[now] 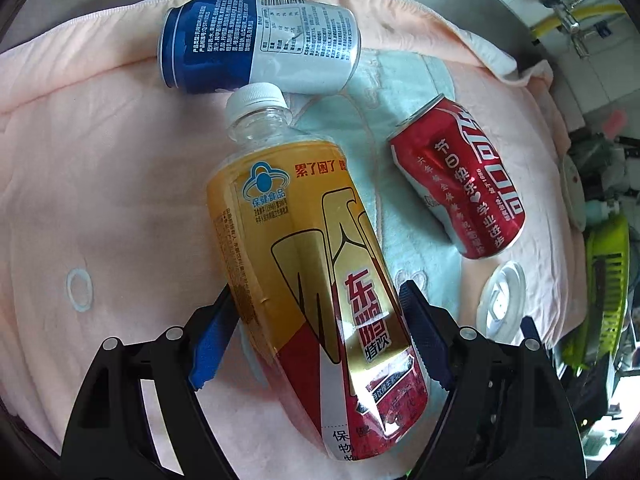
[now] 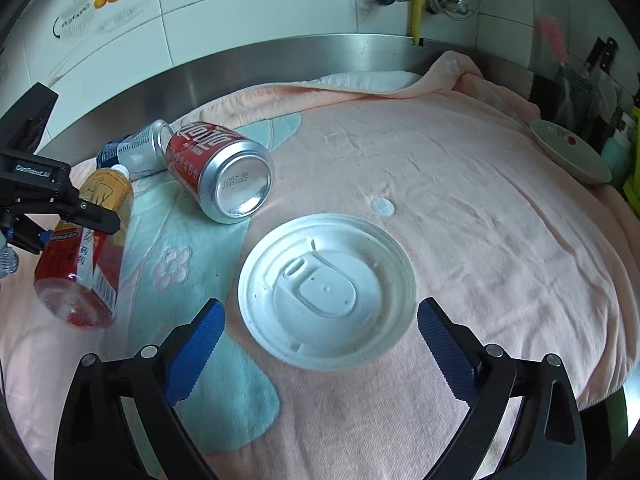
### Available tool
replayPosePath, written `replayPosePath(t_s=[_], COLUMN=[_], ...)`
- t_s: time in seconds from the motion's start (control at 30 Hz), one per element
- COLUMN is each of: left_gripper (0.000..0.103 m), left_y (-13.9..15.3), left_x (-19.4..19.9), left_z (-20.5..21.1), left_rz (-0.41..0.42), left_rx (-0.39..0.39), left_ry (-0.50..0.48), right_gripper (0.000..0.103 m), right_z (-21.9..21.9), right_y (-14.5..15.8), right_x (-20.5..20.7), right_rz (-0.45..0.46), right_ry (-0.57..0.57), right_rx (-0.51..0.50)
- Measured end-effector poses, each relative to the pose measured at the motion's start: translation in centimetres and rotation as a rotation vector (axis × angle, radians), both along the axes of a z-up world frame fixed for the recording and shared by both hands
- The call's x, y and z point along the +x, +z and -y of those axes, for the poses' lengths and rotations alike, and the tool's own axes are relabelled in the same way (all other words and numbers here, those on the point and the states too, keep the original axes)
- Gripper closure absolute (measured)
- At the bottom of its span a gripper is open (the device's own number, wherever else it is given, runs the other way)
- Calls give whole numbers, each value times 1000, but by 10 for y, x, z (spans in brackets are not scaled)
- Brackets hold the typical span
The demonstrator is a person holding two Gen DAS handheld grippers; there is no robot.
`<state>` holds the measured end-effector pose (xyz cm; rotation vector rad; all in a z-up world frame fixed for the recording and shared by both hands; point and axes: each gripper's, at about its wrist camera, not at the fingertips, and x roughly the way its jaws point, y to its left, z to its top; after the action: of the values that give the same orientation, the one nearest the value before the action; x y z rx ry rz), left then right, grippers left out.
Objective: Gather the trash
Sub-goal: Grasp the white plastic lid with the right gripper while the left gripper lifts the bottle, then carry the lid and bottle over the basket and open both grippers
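Observation:
A yellow and red drink bottle (image 1: 296, 240) with a white cap lies on the pink towel (image 1: 100, 168). My left gripper (image 1: 318, 292) is shut on its lower body, a blue pad pressed against each side. In the right wrist view the same bottle (image 2: 92, 248) lies at the left under the left gripper's black finger (image 2: 94, 216). A blue and white can (image 1: 260, 40) lies beyond the cap, and a red can (image 1: 460, 184) lies on its side to the right. My right gripper (image 2: 320, 312) stands open just short of a white plastic cup lid (image 2: 326, 292), touching nothing.
The towel covers a steel counter (image 2: 280, 64) against a tiled wall with pipes and taps. A white plate (image 2: 568, 152) sits at the towel's far right edge. A green rack (image 1: 604, 280) stands beyond the towel's right side.

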<state>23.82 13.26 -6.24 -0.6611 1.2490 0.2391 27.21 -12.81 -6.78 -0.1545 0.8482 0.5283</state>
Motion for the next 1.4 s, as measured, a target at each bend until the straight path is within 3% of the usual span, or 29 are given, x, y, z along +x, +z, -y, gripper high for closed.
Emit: replayPosePath(t_s=[0.13, 0.43, 0.77, 0.97, 1.4], left_gripper=[25, 22, 19, 23, 25], left_y=[0, 0, -7, -6, 18], left_x=[2, 8, 11, 7, -29], left_z=[1, 5, 8, 11, 41], left_rz=[4, 1, -18, -3, 85], left_rx=[14, 32, 46, 61, 59], left_ry=[-23, -63, -72, -75, -208], right_gripper=[8, 8, 13, 13, 13], right_z=[-9, -7, -6, 4, 39], right_y=[-5, -12, -8, 4, 36], right_x=[8, 24, 18, -2, -80], right_rz=[11, -57, -26, 6, 110], right_ry=[-3, -13, -31, -53, -119], right_rx=[-47, -7, -3, 22, 69])
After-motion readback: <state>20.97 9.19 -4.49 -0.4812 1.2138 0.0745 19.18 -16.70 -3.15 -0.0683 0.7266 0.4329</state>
